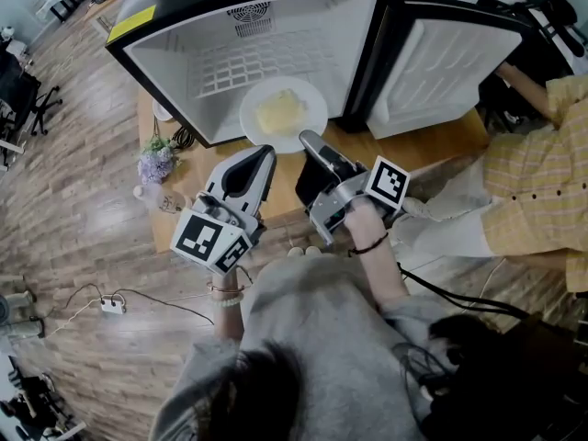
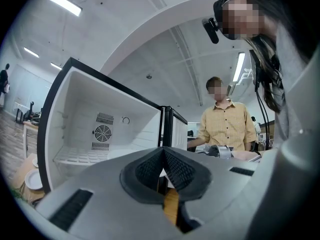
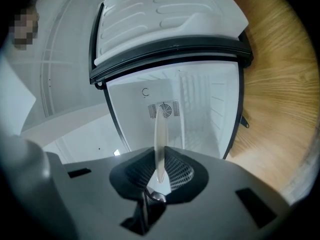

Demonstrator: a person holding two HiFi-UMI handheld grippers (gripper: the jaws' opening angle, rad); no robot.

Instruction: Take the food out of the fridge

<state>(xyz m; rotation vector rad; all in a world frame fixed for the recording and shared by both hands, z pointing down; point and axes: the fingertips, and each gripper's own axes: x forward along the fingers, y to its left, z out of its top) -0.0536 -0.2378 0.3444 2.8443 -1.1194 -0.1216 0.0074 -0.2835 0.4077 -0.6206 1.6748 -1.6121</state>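
R tongs (image 1: 307, 140) on plate (image 1: 313, 108) rim

An open office: desk chairs (image 1: 20, 95), strip lights (image 2: 65, 4), wood floor (image 1: 73, 246).

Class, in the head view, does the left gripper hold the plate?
No, the right gripper grips the plate by its rim; the left gripper has its jaws together on nothing.

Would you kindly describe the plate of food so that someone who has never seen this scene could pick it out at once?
Find the open white-lined fridge standing on the wooden table. At its mouth is a round white plate, its near rim pinched by the right claw. It is the only dish carrying a pale yellow lump of food.
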